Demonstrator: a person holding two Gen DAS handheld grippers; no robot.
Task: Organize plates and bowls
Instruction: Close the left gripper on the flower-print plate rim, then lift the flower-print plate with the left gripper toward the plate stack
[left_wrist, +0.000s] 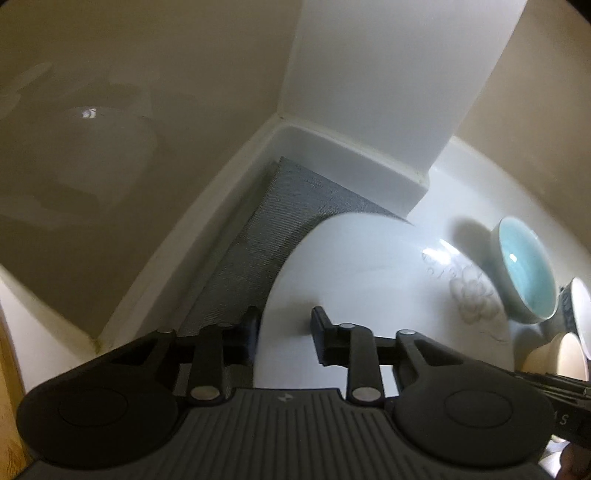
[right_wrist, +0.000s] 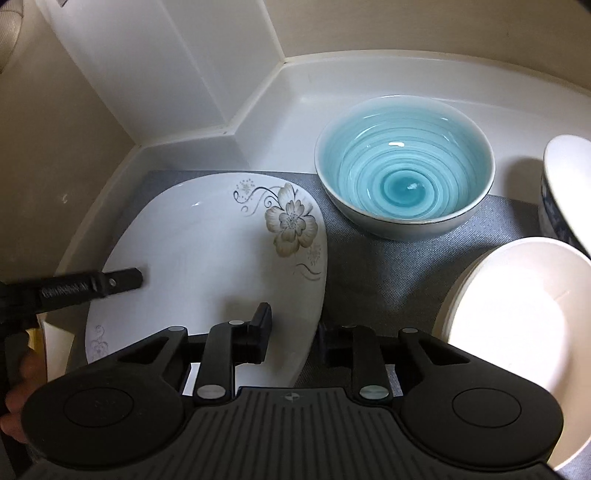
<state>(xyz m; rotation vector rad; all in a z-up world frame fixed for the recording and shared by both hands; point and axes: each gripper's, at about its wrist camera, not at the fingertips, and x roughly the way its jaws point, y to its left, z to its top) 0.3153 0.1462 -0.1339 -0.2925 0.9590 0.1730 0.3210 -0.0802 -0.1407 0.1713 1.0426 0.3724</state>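
Right wrist view, both tools (right_wrist: 291, 332) (left_wrist: 284, 328) clamped on floral plate (right_wrist: 207, 251) rim

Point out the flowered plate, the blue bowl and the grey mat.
flowered plate (right_wrist: 207, 243), right wrist view, bare white middle.
blue bowl (right_wrist: 404, 184), right wrist view, inside near the spiral's centre.
grey mat (right_wrist: 384, 273), right wrist view, bare stretch between plate and bowls.

Two close wrist views angled down; shared flowered plate (left_wrist: 351, 280) (right_wrist: 207, 266), seemingly teal bowl (left_wrist: 526, 269) (right_wrist: 404, 177)

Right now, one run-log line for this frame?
left gripper: shut on floral plate, left rim | right gripper: shut on same plate, right rim | plate: over grey mat | blue bowl: behind, apart
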